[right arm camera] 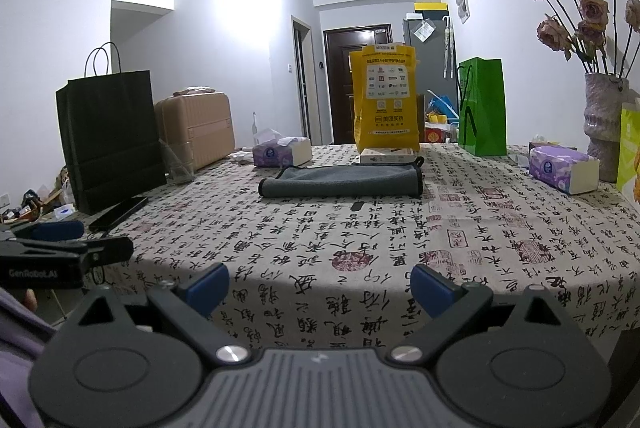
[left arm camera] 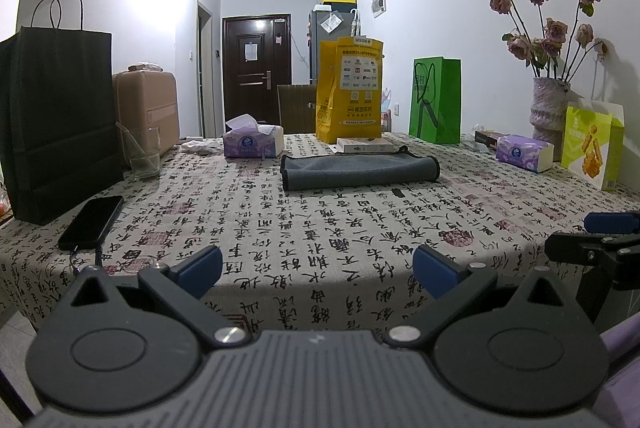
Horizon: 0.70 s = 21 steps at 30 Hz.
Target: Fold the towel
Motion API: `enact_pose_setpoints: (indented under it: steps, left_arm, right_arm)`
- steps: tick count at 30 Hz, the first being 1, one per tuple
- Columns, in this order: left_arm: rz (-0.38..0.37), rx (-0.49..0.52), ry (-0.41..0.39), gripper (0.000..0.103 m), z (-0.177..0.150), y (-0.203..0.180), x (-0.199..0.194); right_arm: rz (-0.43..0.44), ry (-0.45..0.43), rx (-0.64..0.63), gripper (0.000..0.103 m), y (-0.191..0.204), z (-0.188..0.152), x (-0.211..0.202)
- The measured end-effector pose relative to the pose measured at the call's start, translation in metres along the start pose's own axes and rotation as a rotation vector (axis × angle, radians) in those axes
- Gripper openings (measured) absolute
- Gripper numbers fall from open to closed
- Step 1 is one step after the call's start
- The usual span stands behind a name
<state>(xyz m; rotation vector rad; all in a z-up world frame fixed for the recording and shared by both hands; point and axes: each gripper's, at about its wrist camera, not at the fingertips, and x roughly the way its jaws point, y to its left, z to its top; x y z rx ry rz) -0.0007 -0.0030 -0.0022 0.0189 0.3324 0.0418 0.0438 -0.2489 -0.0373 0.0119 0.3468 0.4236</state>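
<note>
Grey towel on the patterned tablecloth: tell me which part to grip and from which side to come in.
Take the flat grey towel by its two near corners, coming in low from the near table edge. It lies already folded, long side across the view, with a rolled fold on the right. The left hand-held gripper and right hand-held gripper, both open and short of it, each suit one corner.

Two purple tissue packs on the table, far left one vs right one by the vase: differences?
Left tissue pack has a tissue sticking up from its top; right tissue pack shows none. Left one sits nearer the clear glass, right one beside the vase. Both share purple wrap with a white end, and lie flat.
</note>
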Motion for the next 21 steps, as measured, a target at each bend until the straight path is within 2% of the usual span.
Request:
enact_pose_setpoints:
  steps: [21]
  left_arm:
    - [-0.008,0.002,0.006,0.103,-0.0025,0.0003,0.0012]
  right_arm:
    - [-0.001,0.001,0.003,0.097,-0.0007,0.0001,-0.0002]
